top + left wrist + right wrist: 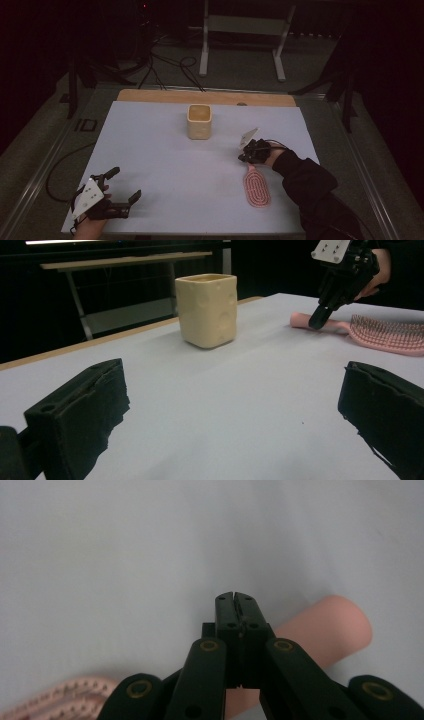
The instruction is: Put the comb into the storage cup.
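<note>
Right gripper point(234, 600) jaws closed over, perhaps touching, hairbrush point(256, 189).

Around the cream cup point(199, 121) you have open bench point(160, 165) on every side. Right of the cup and nearer you, the pink hairbrush point(256, 188) and right gripper point(246, 156) block the way.
</note>
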{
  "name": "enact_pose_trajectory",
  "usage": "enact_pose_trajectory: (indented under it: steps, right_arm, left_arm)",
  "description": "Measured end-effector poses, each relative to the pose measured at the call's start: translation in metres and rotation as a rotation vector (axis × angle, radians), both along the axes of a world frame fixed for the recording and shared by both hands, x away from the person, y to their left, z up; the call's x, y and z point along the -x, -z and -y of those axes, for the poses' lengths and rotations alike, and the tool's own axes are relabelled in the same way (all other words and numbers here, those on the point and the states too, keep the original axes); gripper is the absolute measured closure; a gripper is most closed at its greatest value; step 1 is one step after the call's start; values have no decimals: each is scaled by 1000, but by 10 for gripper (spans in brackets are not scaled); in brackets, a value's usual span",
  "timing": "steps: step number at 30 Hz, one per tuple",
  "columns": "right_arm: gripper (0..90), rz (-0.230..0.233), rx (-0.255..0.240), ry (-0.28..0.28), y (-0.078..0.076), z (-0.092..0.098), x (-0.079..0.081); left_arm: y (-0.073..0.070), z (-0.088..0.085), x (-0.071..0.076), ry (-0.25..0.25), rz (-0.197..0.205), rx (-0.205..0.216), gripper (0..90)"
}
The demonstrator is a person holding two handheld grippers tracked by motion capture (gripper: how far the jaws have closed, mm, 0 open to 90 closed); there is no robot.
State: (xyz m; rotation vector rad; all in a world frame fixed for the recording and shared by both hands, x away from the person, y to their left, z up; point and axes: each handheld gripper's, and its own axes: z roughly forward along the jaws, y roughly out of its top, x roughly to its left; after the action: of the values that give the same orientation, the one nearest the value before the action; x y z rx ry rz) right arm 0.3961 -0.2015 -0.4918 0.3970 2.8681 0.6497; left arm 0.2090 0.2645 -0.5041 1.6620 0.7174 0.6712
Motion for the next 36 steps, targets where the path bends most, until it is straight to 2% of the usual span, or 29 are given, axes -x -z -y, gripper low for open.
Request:
enact_pose_trajectory:
  steps: [1, 4, 5, 6, 7, 9, 17, 22, 30, 31, 33, 36]
  right_arm:
    - [900, 5, -1, 22, -1, 10, -1]
    - [900, 0, 0, 56, -1, 27, -1]
    - [900, 0, 0, 56, -1, 27, -1]
    - [900, -2, -2, 79, -1, 38, 0]
    - [900, -2, -2, 79, -1, 38, 0]
    - [900, -4, -4, 105, 0, 53, 3]
    - [900, -9, -12, 157, -1, 82, 16]
    - [900, -16, -26, 192, 0, 104, 32]
    - [900, -22, -64, 241, 3, 127, 62]
    - [900, -22, -64, 241, 3, 127, 62]
    - [900, -28, -72, 256, 3, 135, 75]
    - [900, -33, -57, 265, 3, 143, 88]
  left_arm:
    - [0, 0, 0, 0, -3, -1, 0]
    - [0, 1, 0, 2, 1, -2, 0]
    - [0, 1, 0, 2, 1, -2, 0]
    - [0, 1, 0, 0, -3, 0, 0]
    - [0, 1, 0, 0, -3, 0, 0]
    - [0, 1, 0, 1, 1, -1, 0]
    - [0, 1, 0, 3, -2, -2, 0]
    - [0, 2, 0, 4, -1, -1, 0]
    - [-1, 3, 0, 6, 2, 1, 0]
    - [-1, 3, 0, 6, 2, 1, 0]
    - [0, 3, 0, 5, -2, 2, 0]
    - [0, 3, 0, 7, -1, 1, 0]
